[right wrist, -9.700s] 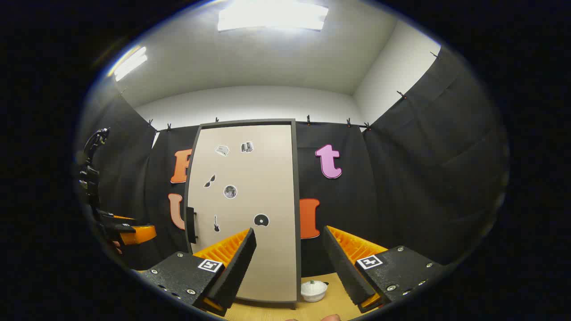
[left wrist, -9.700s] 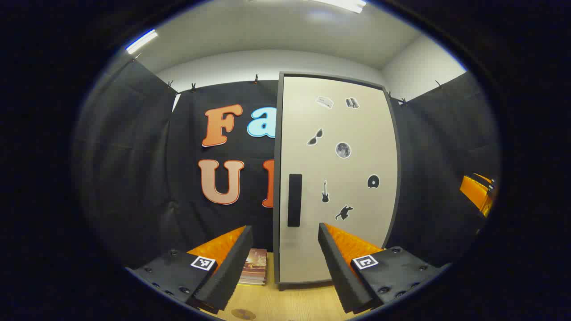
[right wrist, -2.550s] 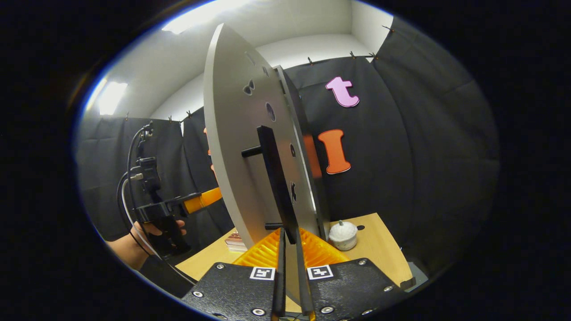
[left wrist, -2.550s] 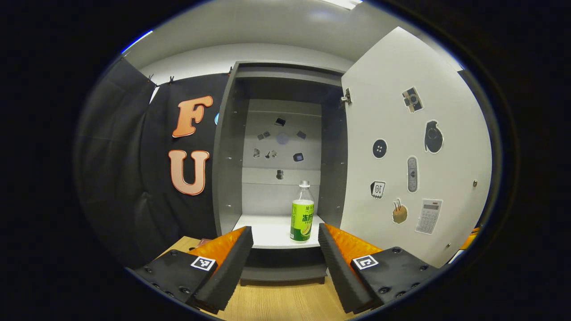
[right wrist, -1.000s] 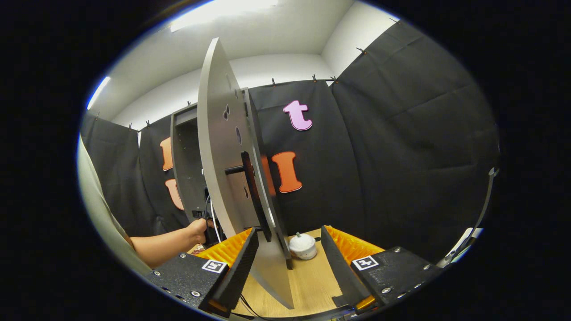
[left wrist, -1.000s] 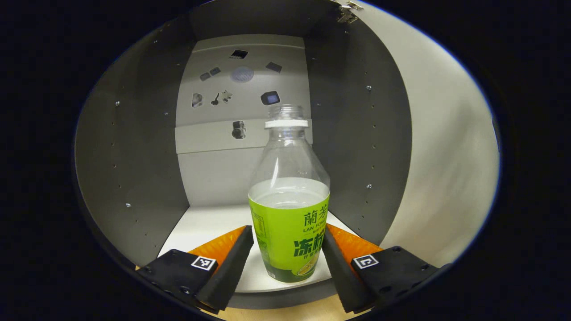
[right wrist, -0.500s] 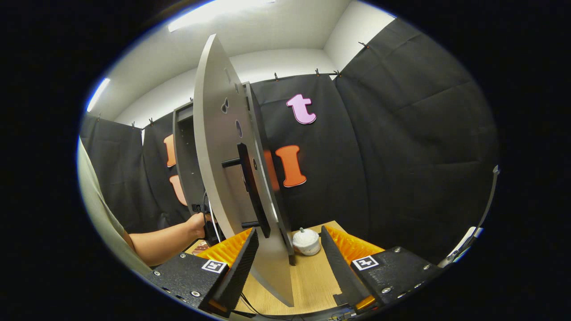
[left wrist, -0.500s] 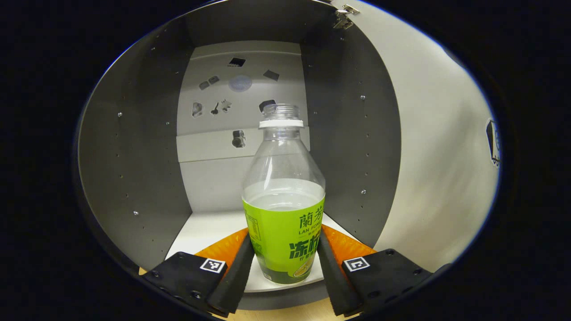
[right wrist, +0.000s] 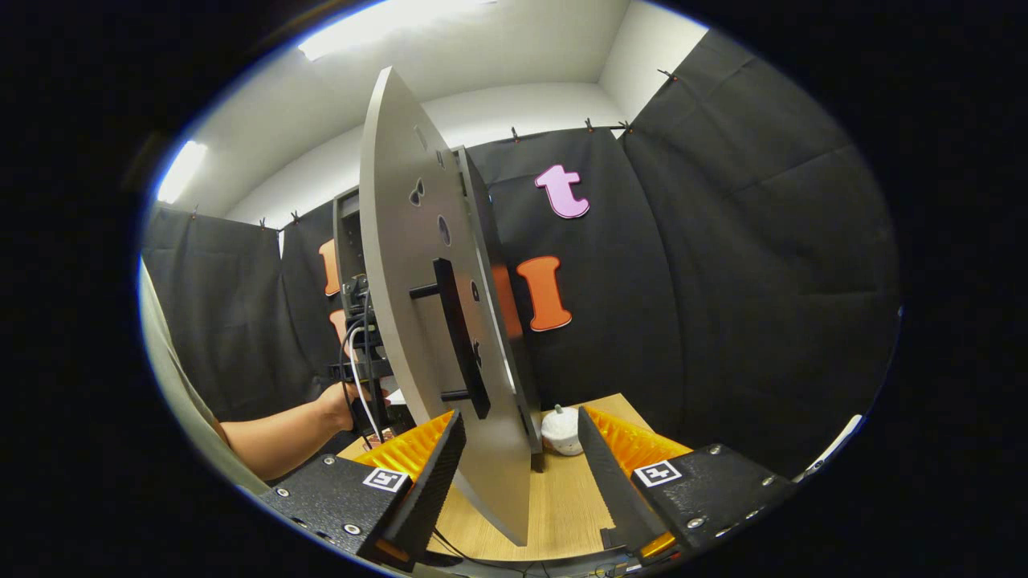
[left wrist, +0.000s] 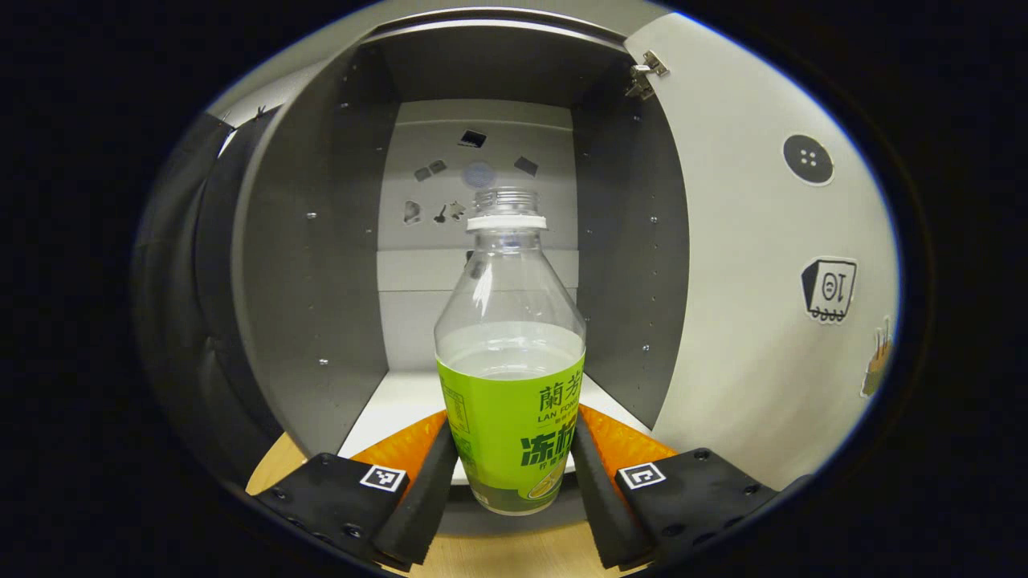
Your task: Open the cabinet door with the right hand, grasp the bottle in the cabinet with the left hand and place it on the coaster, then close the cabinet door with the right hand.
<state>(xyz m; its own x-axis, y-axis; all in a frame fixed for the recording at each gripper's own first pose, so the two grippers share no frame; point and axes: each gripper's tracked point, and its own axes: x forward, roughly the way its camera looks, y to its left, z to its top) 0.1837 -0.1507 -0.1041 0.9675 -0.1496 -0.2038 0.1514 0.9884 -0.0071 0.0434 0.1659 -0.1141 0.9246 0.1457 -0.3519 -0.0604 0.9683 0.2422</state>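
Both fingers of our left gripper [left wrist: 514, 490] press against the green-labelled lower body of the bottle [left wrist: 511, 377] — one on each side, pinching it upright in the left gripper view. The bottle's clear upper half holds liquid up to just above the label, and its neck has no cap that we can make out. Its base sits at the front edge of the cabinet's white shelf [left wrist: 385, 405], and we cannot tell whether it touches the shelf or hangs just clear of it. Behind it lie the grey cabinet [left wrist: 313, 265] interior and its back panel with small stickers. The cabinet door [left wrist: 755, 281] stands swung wide on our right, its inner face carrying more stickers.

In the right gripper view, our right gripper [right wrist: 518, 474] has its fingers spread apart, and the door's [right wrist: 409, 265] lower edge stands between them, edge-on to the camera; the fingers do not press on it. The door's dark handle [right wrist: 459, 345] sits just above the left finger. Past the door, a small white lidded pot [right wrist: 560, 432] rests on the wooden surface [right wrist: 554, 506]. On the left, our left hand [right wrist: 341, 401] and forearm reach level toward the cabinet opening — wrapped around the other gripper's grip, with cables trailing beside it.
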